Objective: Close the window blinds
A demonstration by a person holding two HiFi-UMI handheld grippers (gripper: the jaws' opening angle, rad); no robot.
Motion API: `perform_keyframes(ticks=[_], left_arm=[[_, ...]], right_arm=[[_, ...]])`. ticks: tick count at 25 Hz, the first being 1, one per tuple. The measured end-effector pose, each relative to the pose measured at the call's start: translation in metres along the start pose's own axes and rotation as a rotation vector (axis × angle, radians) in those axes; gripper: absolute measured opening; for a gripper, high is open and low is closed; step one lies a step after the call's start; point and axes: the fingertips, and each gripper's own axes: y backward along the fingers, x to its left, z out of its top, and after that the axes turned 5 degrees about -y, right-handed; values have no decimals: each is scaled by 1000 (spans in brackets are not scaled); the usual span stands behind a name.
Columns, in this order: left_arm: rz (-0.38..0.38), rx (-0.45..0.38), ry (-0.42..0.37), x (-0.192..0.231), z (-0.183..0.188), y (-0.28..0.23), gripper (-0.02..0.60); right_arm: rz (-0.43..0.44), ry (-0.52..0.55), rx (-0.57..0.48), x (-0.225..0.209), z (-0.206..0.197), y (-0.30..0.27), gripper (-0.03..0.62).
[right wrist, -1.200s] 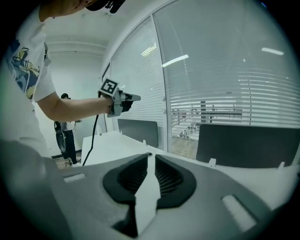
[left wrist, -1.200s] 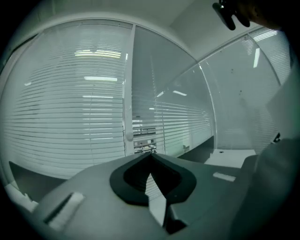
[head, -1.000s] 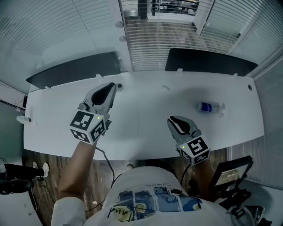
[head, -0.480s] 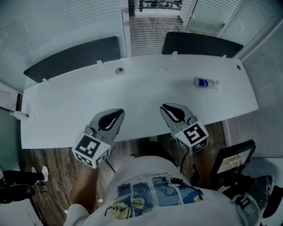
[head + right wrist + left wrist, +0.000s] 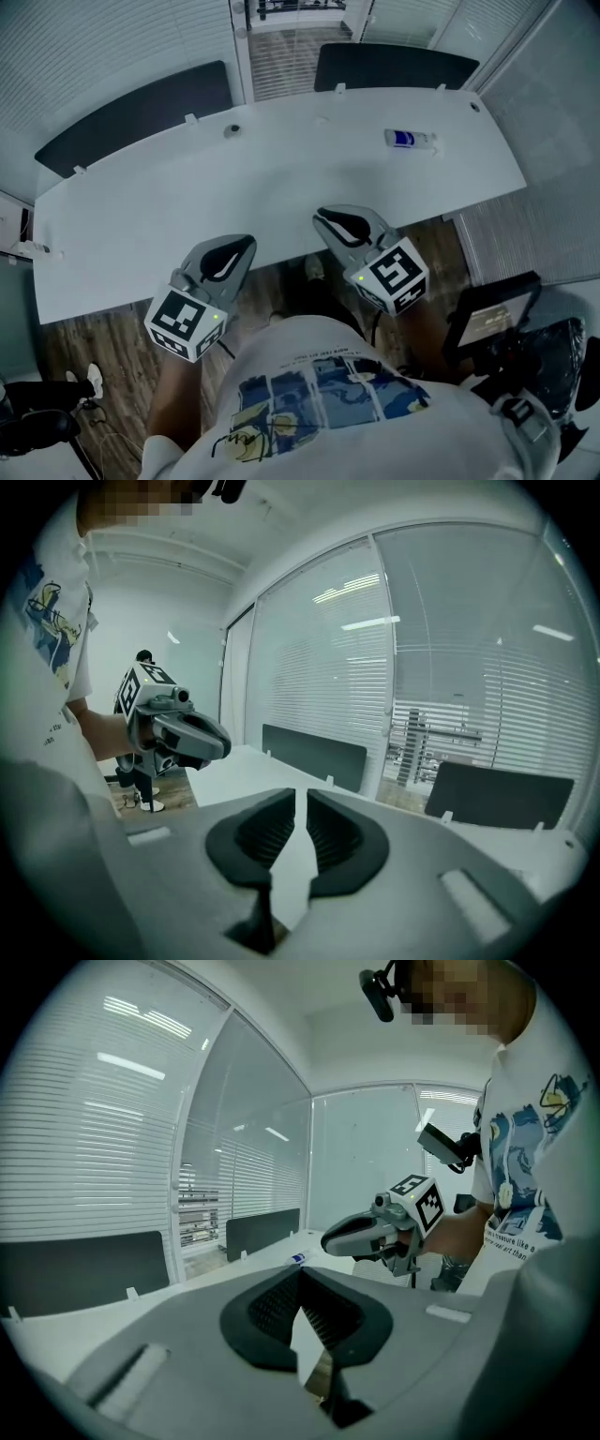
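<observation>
Closed white blinds cover the glass walls behind the desk. A narrow strip of blinds between the dark panels has its slats apart, with the outside showing through. The blinds also fill the left gripper view and the right gripper view. My left gripper hangs at the desk's near edge, shut and empty. My right gripper hovers just off that same edge, its jaws together with nothing in them. Each gripper shows in the other's view: the right gripper and the left gripper. Both are far from the blinds.
A long white desk lies between me and the windows. A small bottle with a blue label lies on it at the right. Two dark divider panels stand along its far edge. A dark chair stands at my right.
The view has drawn back from the desk. Both grippers moved from over the desktop to its near edge, close to my body, and stayed shut.
</observation>
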Motion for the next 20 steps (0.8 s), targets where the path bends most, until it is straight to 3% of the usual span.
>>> perform_keyframes(ticks=[20], left_arm=[[-28,-18,19,-46,-6,30,3]], right_arm=[[14,41,12,53,-9,36,26]])
